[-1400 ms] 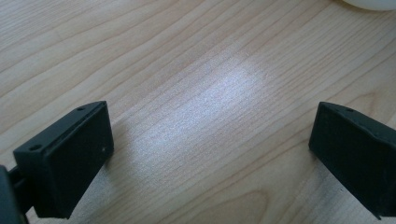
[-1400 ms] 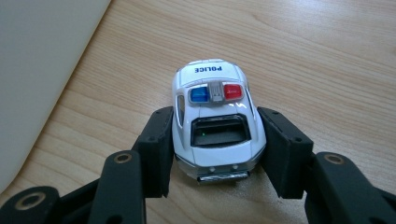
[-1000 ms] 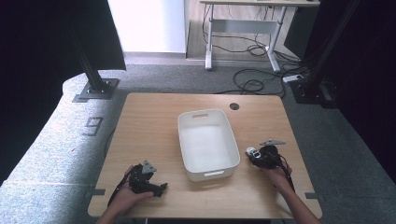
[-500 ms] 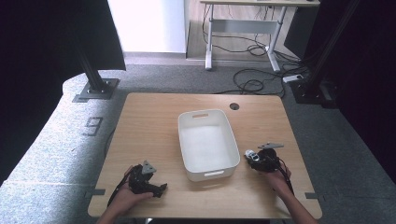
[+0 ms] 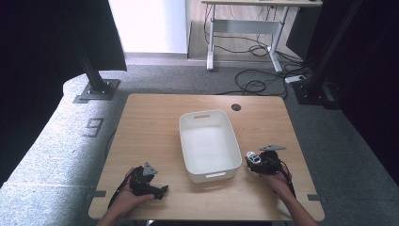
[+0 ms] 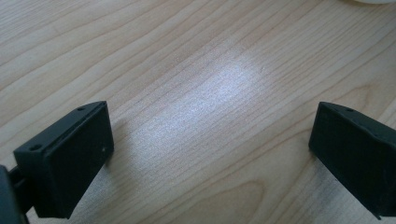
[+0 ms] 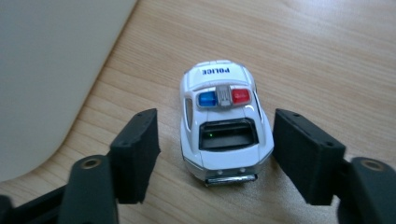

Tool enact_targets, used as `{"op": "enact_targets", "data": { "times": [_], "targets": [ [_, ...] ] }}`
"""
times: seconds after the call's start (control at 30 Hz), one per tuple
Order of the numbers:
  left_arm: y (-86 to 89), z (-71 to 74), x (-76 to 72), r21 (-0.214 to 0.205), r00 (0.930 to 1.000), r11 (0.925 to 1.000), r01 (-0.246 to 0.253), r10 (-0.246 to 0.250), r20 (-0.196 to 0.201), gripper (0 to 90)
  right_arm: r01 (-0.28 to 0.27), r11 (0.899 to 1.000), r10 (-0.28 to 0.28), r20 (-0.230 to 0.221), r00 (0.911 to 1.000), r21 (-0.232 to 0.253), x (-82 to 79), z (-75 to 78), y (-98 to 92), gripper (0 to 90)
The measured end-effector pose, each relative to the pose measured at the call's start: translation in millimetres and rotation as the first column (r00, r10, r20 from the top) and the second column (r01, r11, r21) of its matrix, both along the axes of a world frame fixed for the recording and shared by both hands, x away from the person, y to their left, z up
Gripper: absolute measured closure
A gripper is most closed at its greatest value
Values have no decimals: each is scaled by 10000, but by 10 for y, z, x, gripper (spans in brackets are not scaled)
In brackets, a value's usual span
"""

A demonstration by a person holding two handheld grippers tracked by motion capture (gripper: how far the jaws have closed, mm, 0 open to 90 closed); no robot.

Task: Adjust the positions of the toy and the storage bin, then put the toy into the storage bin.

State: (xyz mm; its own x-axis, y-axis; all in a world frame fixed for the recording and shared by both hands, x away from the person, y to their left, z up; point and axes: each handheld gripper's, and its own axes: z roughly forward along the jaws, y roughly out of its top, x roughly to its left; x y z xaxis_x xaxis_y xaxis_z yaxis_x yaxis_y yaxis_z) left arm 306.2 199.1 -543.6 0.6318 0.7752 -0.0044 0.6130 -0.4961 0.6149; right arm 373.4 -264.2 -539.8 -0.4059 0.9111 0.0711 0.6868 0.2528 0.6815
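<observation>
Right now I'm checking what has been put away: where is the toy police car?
The toy police car stands on the wooden table, just right of the white bin, between the open jaws of the right gripper, with gaps on both sides.

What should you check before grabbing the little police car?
1. Police car sits between the right gripper jaws: ok.
2. Jaws, which have just been opening, are wide enough, with a gap on both sides of the car: ok.
3. Car stands upright on its wheels on the table: ok.
4. Car is clear of the white bin beside it: ok.
5. Bin is empty, ready for the car: ok.
6. Left gripper is open, holding nothing: ok.
</observation>
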Motion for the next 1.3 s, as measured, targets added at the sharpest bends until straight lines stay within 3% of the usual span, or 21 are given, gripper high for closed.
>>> {"op": "enact_targets", "data": {
  "times": [0.07,0.5,1.03,1.3],
  "targets": [
    [-1,1,0,8,10000,10000,-8,8,-5,1,-96,9999,94,196,9998,120,-13,22,-9,273],
    [0,2,0,16,10000,10000,0,0,-13,1,-268,9993,259,314,9992,265,-23,43,-46,267],
    [0,3,-2,30,10000,10000,19,-18,-26,0,-708,9975,704,635,9955,32,-54,153,-106,264],
    [-2,2,5,25,10000,10000,64,-64,-23,0,-950,9955,950,644,9934,-34,-26,244,-135,309]
  ]
}}
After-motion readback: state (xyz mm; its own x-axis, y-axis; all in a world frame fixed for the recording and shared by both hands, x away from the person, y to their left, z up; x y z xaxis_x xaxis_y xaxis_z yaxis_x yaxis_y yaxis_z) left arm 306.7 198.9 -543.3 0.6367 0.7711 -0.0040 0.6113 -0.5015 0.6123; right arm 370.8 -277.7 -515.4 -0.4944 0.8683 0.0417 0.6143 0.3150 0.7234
